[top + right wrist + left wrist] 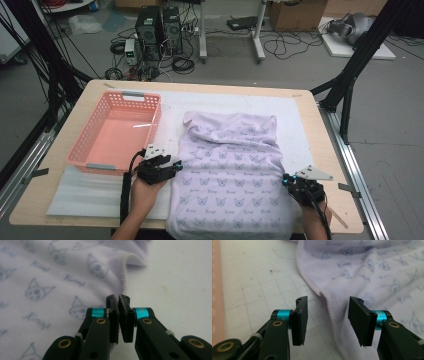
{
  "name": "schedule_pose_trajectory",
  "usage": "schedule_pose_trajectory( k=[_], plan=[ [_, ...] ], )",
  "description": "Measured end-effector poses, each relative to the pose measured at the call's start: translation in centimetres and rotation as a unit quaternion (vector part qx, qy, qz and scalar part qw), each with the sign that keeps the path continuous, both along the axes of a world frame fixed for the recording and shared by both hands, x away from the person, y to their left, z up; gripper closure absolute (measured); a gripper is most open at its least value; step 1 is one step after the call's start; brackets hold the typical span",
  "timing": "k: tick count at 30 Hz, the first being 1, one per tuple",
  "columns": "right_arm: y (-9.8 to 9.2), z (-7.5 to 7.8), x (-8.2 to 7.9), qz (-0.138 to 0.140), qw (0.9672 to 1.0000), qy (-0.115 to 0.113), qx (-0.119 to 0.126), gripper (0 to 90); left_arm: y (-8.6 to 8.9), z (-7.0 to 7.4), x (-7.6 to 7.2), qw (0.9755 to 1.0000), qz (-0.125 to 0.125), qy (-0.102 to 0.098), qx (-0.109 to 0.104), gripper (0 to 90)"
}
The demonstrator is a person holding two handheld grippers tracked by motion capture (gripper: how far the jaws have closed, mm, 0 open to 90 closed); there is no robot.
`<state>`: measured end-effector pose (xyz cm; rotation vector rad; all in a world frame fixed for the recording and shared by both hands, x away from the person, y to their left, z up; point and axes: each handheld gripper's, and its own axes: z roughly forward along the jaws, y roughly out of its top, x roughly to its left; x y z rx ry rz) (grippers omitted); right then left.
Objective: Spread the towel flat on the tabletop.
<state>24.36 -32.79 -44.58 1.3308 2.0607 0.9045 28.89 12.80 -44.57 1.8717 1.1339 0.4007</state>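
A lavender garment (230, 160) printed with small cat faces lies spread on the white mat (85, 192), its lower part hanging over the table's near edge. My left gripper (175, 165) sits at the garment's left edge. In the left gripper view it (328, 305) is open, and the ribbed hem (329, 307) runs between its pads without touching them. My right gripper (286, 179) is at the garment's right edge. In the right gripper view it (118, 298) is shut, with the garment's (50, 277) hem pinched between the pads.
A pink plastic basket (142, 95) stands on the mat left of the garment, close behind my left hand; its side (215, 290) borders the left gripper view. The wooden table (312, 130) ends just right of my right gripper. Black frame posts and floor cables lie beyond.
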Motion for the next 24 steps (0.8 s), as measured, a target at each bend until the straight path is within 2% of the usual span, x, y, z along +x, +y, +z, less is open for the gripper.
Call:
schedule_pose_trajectory(
  k=[1, 2, 4, 7, 9, 11, 14, 15, 17, 18, 19, 20, 21, 22, 24],
  plan=[
    [-0.3, -0.3, 0.1, -0.009, 0.9999, -0.003, -0.005, 86.2, 0.1, 0.1, -0.4, 1.0, -0.009, -0.001, -0.001, 49.9],
    [-0.5, -0.5, 0.0, -0.014, 0.9999, -0.004, 0.003, 85.1, 0.2, 0.1, -0.9, 0.9998, -0.019, -0.002, -0.008, 50.0],
    [-0.5, -0.5, -0.1, -0.005, 0.9999, -0.008, 0.009, 75.6, 0.5, 0.2, -2.0, 0.999, -0.043, -0.005, -0.014, 50.2],
    [-0.8, 0.2, -0.8, 0.001, 0.9994, -0.016, 0.032, 64.0, 0.9, 0.3, -3.6, 0.9983, -0.057, -0.005, -0.014, 50.9],
    [-1.0, 0.7, -1.4, 0.005, 0.9988, -0.021, 0.043, 60.5, 1.2, 0.3, -4.3, 0.9979, -0.063, 0.0, -0.016, 50.9],
    [-1.1, 0.9, -2.2, 0.012, 0.9986, -0.016, 0.049, 57.2, 1.2, 0.1, -4.7, 0.9974, -0.068, 0.006, -0.022, 50.9],
    [-1.1, 0.6, -3.5, 0.019, 0.9988, 0.001, 0.046, 55.0, 0.3, -0.6, -5.1, 0.9958, -0.089, 0.021, -0.007, 50.8],
    [-1.2, 0.4, -3.9, 0.021, 0.9988, 0.006, 0.044, 55.0, 0.0, -0.8, -5.2, 0.9955, -0.093, 0.021, -0.004, 50.7],
    [-1.3, 0.0, -4.5, 0.025, 0.9988, 0.016, 0.038, 53.9, -0.3, -1.0, -5.8, 0.9962, -0.087, 0.004, 0.005, 47.2],
    [-1.5, -0.2, -4.7, 0.026, 0.9988, 0.022, 0.037, 54.0, -0.6, -1.0, -6.1, 0.9961, -0.086, -0.008, 0.016, 48.5],
    [-1.5, -0.4, -4.9, 0.025, 0.9988, 0.026, 0.034, 55.6, -0.9, -1.1, -6.5, 0.9955, -0.084, -0.025, 0.036, 56.3],
    [-1.7, -0.5, -5.0, 0.024, 0.9985, 0.023, 0.045, 61.5, -1.2, -1.1, -6.8, 0.9943, -0.09, -0.034, 0.045, 65.5],
    [-1.8, -0.5, -5.0, 0.03, 0.9982, 0.023, 0.048, 72.7, -1.5, -1.0, -7.0, 0.9937, -0.102, -0.026, 0.04, 78.3],
    [-1.7, -0.4, -5.1, 0.04, 0.9973, 0.03, 0.054, 85.9, -1.8, -1.0, -7.2, 0.9936, -0.096, -0.031, 0.052, 86.4],
    [-1.5, -0.3, -5.2, 0.047, 0.997, 0.033, 0.052, 86.7, -1.6, -0.8, -7.3, 0.9945, -0.093, -0.02, 0.045, 87.2]
  ],
)
